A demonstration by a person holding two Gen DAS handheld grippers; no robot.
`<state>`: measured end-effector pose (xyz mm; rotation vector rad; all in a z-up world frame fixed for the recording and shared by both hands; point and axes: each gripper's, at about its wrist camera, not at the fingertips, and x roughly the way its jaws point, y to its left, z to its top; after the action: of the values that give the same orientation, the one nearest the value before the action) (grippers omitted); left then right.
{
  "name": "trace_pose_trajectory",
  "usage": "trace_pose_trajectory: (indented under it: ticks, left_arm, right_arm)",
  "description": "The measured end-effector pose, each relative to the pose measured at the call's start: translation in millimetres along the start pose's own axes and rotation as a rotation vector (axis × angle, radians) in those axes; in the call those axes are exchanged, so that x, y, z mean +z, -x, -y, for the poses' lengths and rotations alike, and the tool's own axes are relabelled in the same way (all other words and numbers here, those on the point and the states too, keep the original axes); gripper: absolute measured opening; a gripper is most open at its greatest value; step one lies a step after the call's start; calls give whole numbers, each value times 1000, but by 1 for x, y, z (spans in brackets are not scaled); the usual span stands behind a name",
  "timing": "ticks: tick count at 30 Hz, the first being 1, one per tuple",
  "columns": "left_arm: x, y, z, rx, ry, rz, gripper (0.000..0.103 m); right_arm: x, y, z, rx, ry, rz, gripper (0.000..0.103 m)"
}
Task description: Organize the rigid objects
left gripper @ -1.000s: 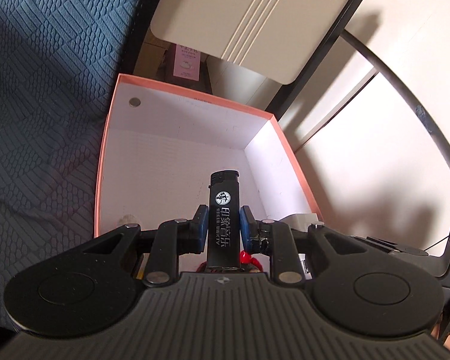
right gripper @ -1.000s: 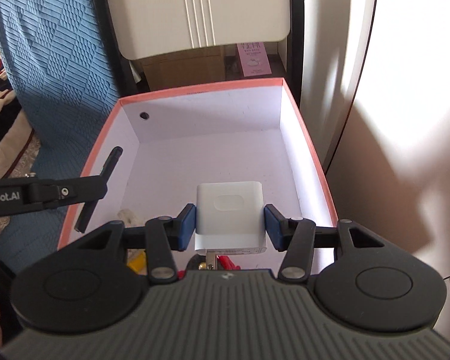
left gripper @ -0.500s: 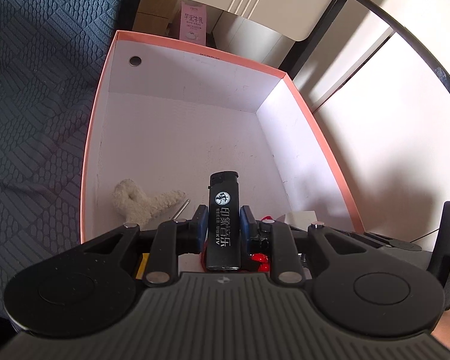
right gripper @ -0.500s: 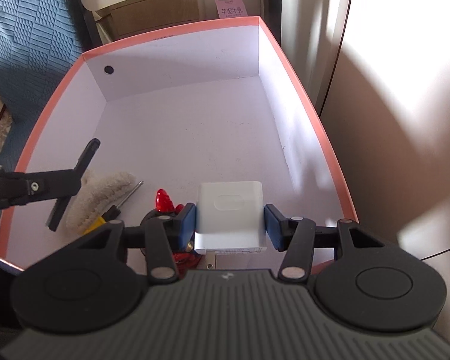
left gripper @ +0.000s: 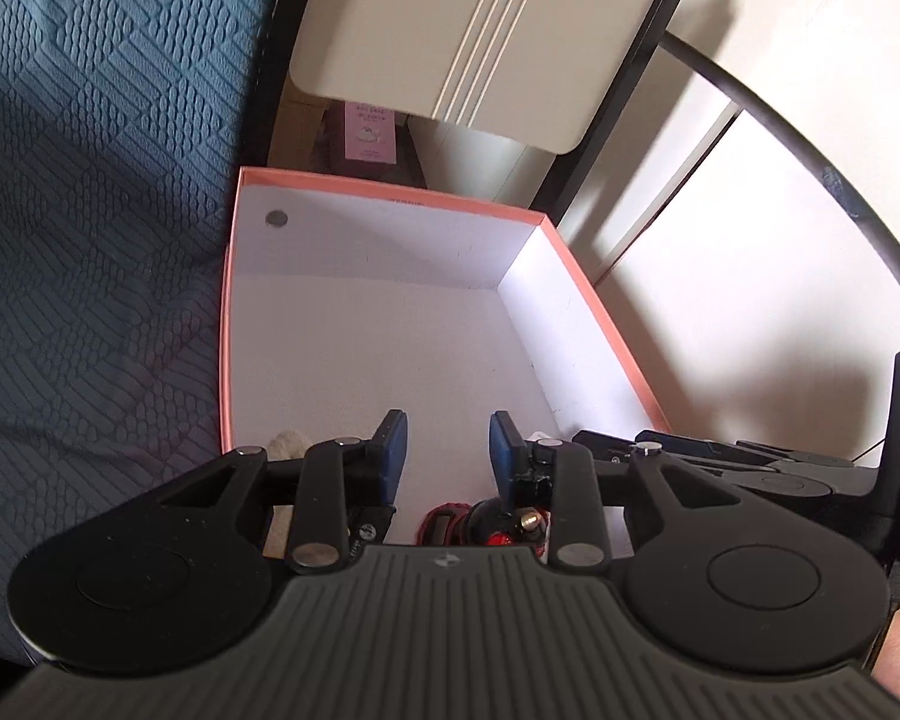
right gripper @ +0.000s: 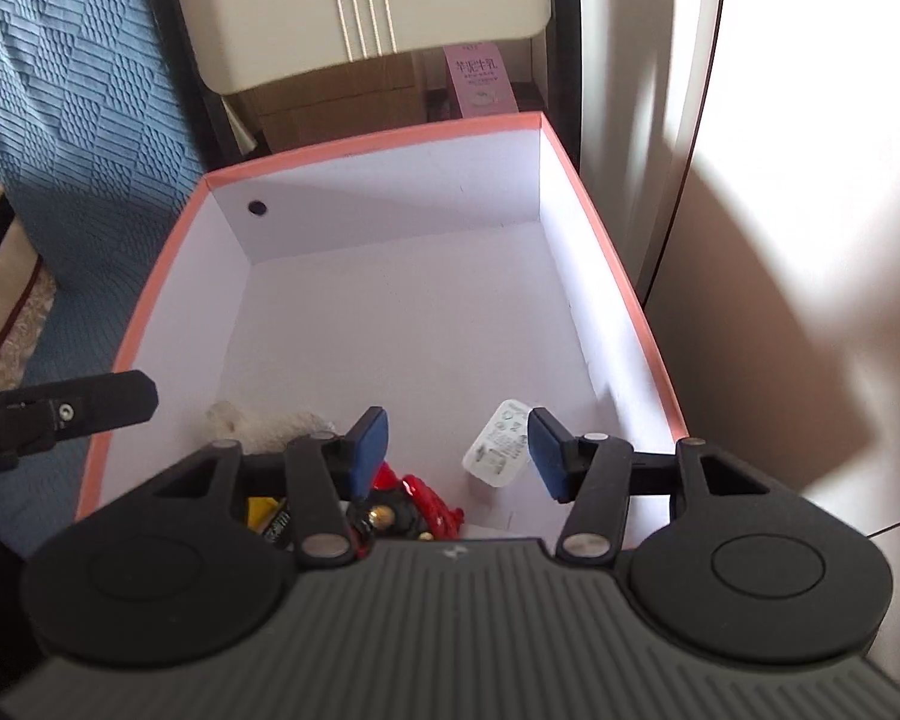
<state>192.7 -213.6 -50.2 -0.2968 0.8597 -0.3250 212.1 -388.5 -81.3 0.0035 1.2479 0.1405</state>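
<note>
Both grippers hang over the near end of the pink-rimmed box [right gripper: 606, 252]. The left gripper [left gripper: 448, 444] is opening with nothing between its jaws; the right gripper [right gripper: 457, 447] stands released, the white charger [right gripper: 498, 443] lying on the box floor toward the near right corner. Advise lifting straight up, clear of the rim. A red-and-black trinket [right gripper: 417, 507] and fluffy toy [right gripper: 264, 423] crowd the near edge.

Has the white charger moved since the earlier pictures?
Yes. The white charger has left the right tool and now lies tilted on the box floor, near its right wall.
</note>
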Motion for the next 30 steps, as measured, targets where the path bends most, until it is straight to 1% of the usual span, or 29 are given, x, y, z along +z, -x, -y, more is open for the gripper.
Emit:
trace_pose_trajectory:
  ticks: [4, 6, 8, 10, 15, 22, 30]
  left_arm:
    - [12, 33, 4, -3, -34, 68, 35]
    - [15, 48, 8, 14, -66, 104, 43]
    - [16, 63, 12, 23, -93, 136, 44]
    - [18, 77, 14, 19, -108, 162, 45]
    - [19, 110, 19, 9, -129, 225, 52]
    - [10, 143, 18, -10, -142, 264, 57]
    - [0, 160, 15, -21, -163, 272, 57]
  right_arm:
    - [11, 32, -15, 26, 9, 79, 55]
    - [15, 47, -22, 39, 15, 114, 55]
    - [15, 61, -29, 51, 19, 142, 55]
    - [13, 73, -35, 61, 21, 164, 55]
    - [6, 99, -50, 81, 25, 195, 55]
    - [-11, 124, -61, 69, 30, 219, 55]
    - [-37, 134, -70, 74, 18, 207, 55]
